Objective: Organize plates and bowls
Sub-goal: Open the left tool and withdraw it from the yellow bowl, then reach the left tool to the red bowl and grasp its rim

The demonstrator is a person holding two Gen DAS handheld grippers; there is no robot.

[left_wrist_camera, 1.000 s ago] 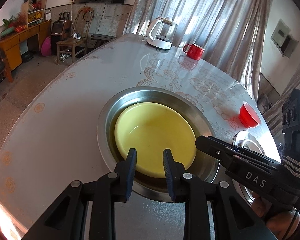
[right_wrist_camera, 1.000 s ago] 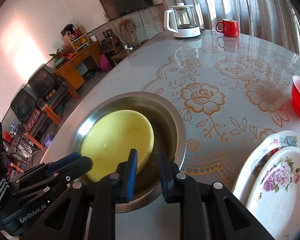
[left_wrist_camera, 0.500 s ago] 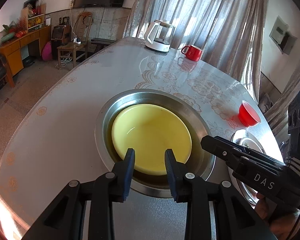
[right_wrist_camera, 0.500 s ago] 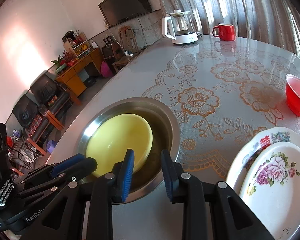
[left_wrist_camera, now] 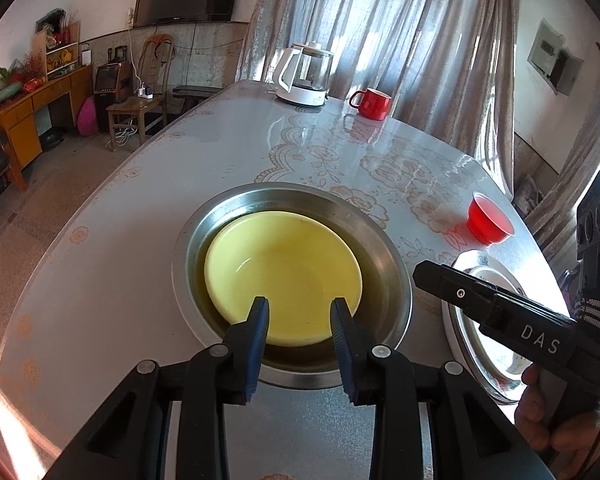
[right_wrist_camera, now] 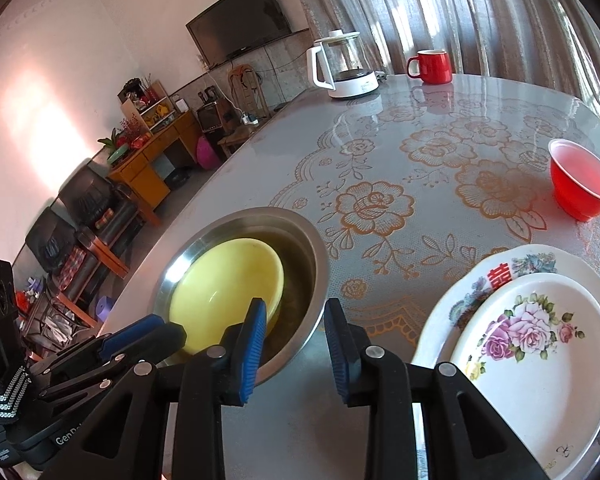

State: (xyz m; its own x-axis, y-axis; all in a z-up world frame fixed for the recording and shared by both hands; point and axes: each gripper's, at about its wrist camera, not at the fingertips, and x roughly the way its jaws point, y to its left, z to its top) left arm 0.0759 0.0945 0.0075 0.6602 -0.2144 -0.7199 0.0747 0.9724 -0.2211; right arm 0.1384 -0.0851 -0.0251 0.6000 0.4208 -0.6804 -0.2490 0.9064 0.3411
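Note:
A yellow bowl (left_wrist_camera: 288,264) (right_wrist_camera: 228,276) sits inside a wide steel bowl (left_wrist_camera: 380,240) (right_wrist_camera: 312,248) on the flowered table. My left gripper (left_wrist_camera: 299,304) (right_wrist_camera: 172,330) hovers over the yellow bowl's near rim, open by a narrow gap with nothing between its fingers. My right gripper (right_wrist_camera: 294,308) (left_wrist_camera: 424,276) hangs over the steel bowl's near right rim, also open and holding nothing. To the right, a small rose-patterned plate (right_wrist_camera: 540,344) lies stacked on a larger floral plate (right_wrist_camera: 500,272). A red plastic bowl (right_wrist_camera: 580,184) (left_wrist_camera: 488,220) stands beyond the plates.
At the far end of the table stand a white-based glass kettle (left_wrist_camera: 306,74) (right_wrist_camera: 344,64) and a red mug (left_wrist_camera: 374,104) (right_wrist_camera: 430,66). The table edge curves away on the left, with chairs and a wooden cabinet on the floor beyond.
Both grippers' jaws have widened a little. The right gripper has drawn back slightly from the steel bowl, so more of the plates shows. The bowls stay put.

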